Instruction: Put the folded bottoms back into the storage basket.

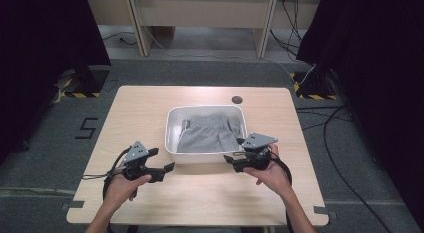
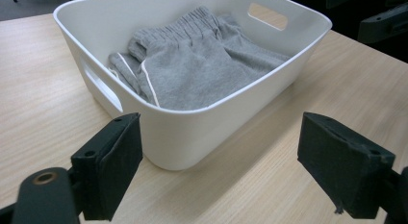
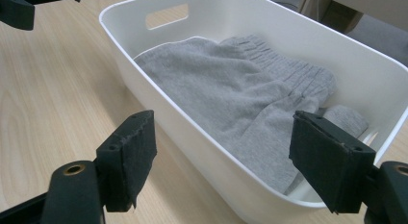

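In the white tub (image 1: pixel 170 135) at the middle of the desk (image 1: pixel 135 108) lies a grey pair of shorts (image 1: pixel 207 135), loosely folded, its ribbed waistband (image 2: pixel 185 24) toward the far wall. The cloth looks soft, light and limp: it should sag and unfold when lifted, so a pinch on the thick waistband or on a bunched fold would likely hold best. The tub itself looks stiff and smooth, with cut-out handles at its ends. The left claw (image 1: pixel 169 168) hovers just before the tub's near left corner, its jaws spread wide and bare. The right claw (image 1: pixel 231 159) hangs at the near right corner, likewise released, gripping nothing.
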Motion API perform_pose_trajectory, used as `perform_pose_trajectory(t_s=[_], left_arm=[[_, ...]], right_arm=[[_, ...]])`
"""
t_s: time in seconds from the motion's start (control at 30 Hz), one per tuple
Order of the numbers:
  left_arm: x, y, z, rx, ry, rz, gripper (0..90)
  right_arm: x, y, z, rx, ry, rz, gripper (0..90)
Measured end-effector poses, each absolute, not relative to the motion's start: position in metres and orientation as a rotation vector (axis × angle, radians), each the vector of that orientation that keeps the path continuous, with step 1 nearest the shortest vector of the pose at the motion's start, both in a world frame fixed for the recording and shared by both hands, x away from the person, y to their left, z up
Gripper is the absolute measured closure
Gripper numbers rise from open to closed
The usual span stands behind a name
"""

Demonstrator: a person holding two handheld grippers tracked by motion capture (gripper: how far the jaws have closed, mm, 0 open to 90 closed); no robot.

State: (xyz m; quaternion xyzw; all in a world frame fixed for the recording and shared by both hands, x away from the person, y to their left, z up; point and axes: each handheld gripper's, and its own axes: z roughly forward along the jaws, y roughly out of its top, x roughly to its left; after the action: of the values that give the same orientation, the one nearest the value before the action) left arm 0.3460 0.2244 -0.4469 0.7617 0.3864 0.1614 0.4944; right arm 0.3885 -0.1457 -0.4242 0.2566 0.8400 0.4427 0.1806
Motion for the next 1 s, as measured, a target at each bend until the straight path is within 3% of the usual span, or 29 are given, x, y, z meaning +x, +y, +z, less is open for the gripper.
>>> perform_pose_trajectory(t_s=[1.0], left_arm=[[0.324,0.229,-0.482,1.906,0.93,0.384,15.1]], right_arm=[[0.354,-0.171,-0.452,0.769,2.348,1.24,25.2]])
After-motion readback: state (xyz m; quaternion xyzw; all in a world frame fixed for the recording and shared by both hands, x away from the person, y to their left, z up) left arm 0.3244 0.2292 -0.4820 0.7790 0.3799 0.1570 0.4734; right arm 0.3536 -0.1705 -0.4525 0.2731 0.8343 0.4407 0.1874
